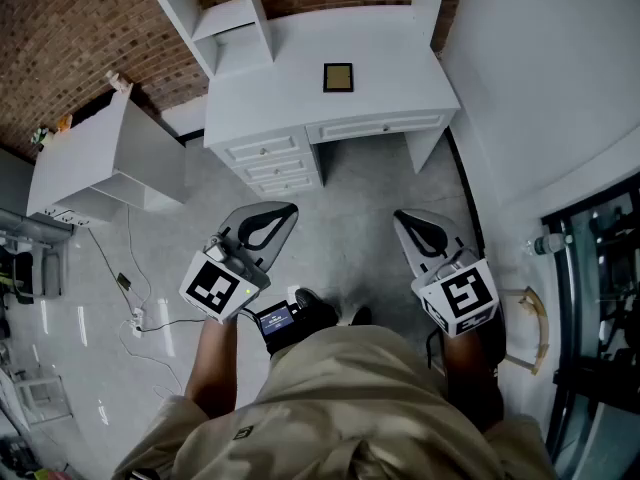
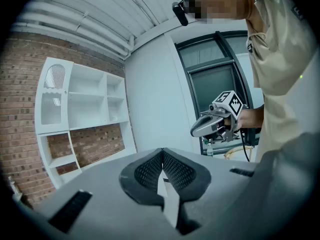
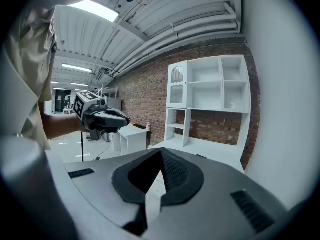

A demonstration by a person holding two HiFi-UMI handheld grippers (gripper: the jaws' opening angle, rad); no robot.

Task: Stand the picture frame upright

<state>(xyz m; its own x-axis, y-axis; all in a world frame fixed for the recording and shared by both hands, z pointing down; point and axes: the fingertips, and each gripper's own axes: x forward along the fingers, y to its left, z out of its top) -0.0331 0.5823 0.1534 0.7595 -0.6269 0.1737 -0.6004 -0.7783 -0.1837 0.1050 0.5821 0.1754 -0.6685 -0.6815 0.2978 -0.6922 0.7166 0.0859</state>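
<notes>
A small dark picture frame (image 1: 338, 77) with a gold inside lies flat on the white desk (image 1: 300, 78), far ahead of both grippers. My left gripper (image 1: 283, 208) is held low over the floor, shut and empty; its own view shows the pads (image 2: 172, 171) closed together. My right gripper (image 1: 402, 216) hangs at the same height, also shut with nothing in it. Each gripper view catches the other gripper, the right one (image 2: 192, 131) and the left one (image 3: 128, 120), held out in a hand. The frame is not visible in either gripper view.
The desk has drawers (image 1: 268, 163) on its left and white shelves (image 1: 215, 13) behind. A white cabinet (image 1: 105, 158) stands to the left, with cables (image 1: 130, 298) on the floor. A brick wall (image 1: 70, 38) runs behind and a glass door (image 1: 600, 308) stands at right.
</notes>
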